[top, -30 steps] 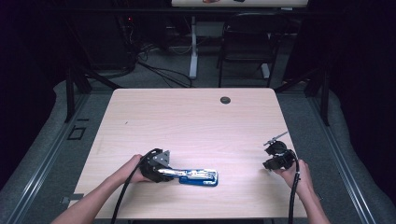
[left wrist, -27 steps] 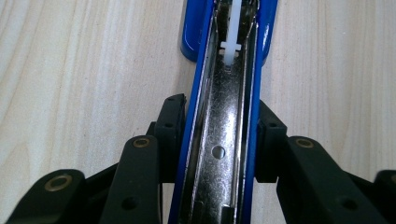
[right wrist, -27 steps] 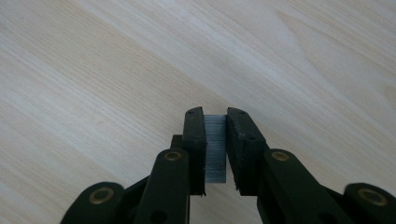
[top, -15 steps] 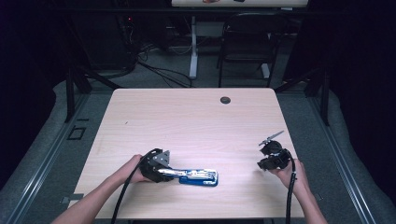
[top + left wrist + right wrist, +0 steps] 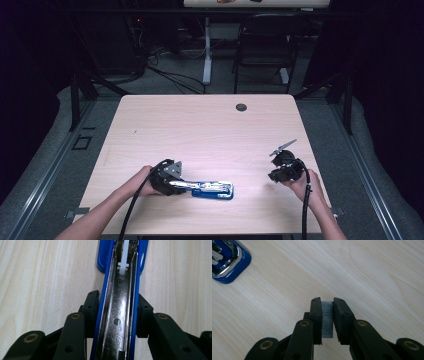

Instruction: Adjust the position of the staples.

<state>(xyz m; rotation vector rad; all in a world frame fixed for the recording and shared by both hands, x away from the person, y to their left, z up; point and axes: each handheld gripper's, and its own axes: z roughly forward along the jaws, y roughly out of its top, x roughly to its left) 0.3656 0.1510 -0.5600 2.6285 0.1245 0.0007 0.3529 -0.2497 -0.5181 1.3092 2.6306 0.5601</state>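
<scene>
1. Your left gripper (image 5: 116,315) is clenched on the blue stapler (image 5: 120,290): in the left gripper view, its two black pads press the blue sides at mid-frame, with the opened chrome staple channel running up between them to the top edge.
2. Your right gripper (image 5: 327,315) grips a grey strip of staples (image 5: 327,318), pinched flat between the pads at lower centre of the right gripper view.
3. Seen from the high view, the stapler (image 5: 212,189) lies open along the table's near edge, lower centre of the frame, with your left gripper (image 5: 167,177) at its left end.
4. Your right gripper (image 5: 284,167) sits lower right in that view, well apart from the stapler.
5. A corner of the stapler's blue base (image 5: 229,262) shows at the upper left of the right gripper view, on the light wooden table (image 5: 200,130).
</scene>
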